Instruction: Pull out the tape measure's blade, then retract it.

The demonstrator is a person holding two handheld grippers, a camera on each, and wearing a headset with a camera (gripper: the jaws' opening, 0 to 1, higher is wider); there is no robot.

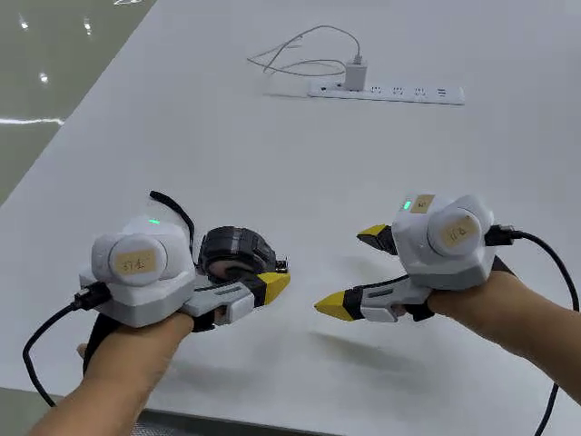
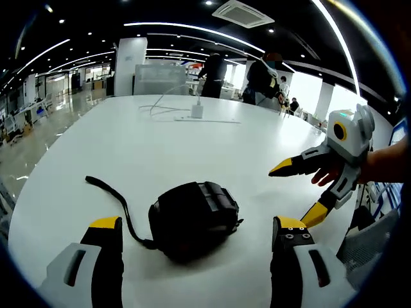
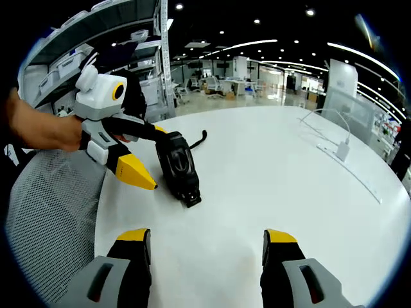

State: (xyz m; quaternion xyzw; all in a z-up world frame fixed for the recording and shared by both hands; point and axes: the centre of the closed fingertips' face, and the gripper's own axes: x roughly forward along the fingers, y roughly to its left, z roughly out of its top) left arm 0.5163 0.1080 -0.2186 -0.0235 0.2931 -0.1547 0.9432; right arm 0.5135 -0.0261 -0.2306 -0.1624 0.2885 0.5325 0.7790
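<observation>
A black tape measure [image 1: 238, 254] lies on the white table [image 1: 300, 173], its black wrist strap [image 2: 109, 192] trailing off to one side. No blade shows outside the case. My left gripper [image 1: 263, 265] is open, with its yellow-tipped jaws on either side of the tape measure [image 2: 192, 219] and a gap at each side. In the head view the far jaw is hidden behind the case. My right gripper [image 1: 354, 270] hovers open and empty to the right, a short way from the case. From the right gripper view, the tape measure [image 3: 178, 167] lies ahead, beside the left gripper [image 3: 151, 154].
A white power strip [image 1: 386, 91] with a plugged-in charger [image 1: 356, 73] and a looped cable sits at the far side of the table. The table's left edge [image 1: 82, 100] drops to a shiny floor. A mesh chair [image 3: 51, 212] stands near the front edge. People stand far behind.
</observation>
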